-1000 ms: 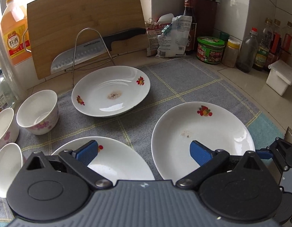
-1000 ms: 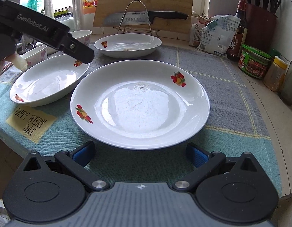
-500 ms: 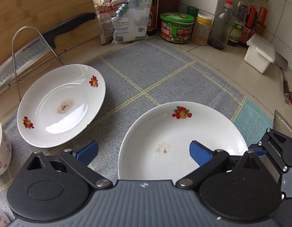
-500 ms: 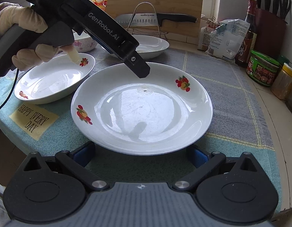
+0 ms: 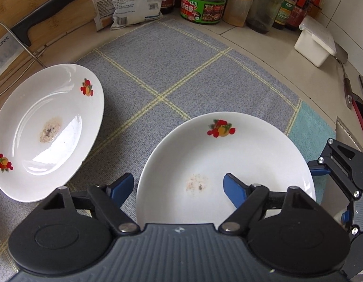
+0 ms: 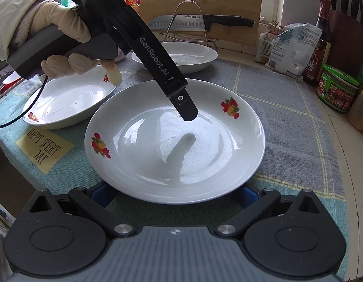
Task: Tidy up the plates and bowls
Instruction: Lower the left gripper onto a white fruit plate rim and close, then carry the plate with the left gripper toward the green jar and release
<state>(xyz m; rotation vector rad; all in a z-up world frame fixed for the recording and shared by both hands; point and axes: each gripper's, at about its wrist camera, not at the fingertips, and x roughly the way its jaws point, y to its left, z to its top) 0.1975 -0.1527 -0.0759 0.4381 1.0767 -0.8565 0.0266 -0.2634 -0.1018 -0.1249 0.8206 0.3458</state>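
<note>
Plate [image 6: 174, 141]: round glossy white (fruit motifs) | left jaws just narrowed astride rim | right jaws wide

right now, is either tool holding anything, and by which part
Nothing is held. The left tool, jaws just closing with nothing between them, hangs above the near plate; the right tool sits open at that plate's rim.

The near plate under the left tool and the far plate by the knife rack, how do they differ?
The near plate sits between the left tool's blue fingers; the far plate has no tool at it. The near plate has a faint small smudge; the far plate's brownish stain is larger and darker. In the right wrist view, the near plate looks wider than the far plate. Both are white with red fruit motifs, resting on the grey checked mat.
</note>
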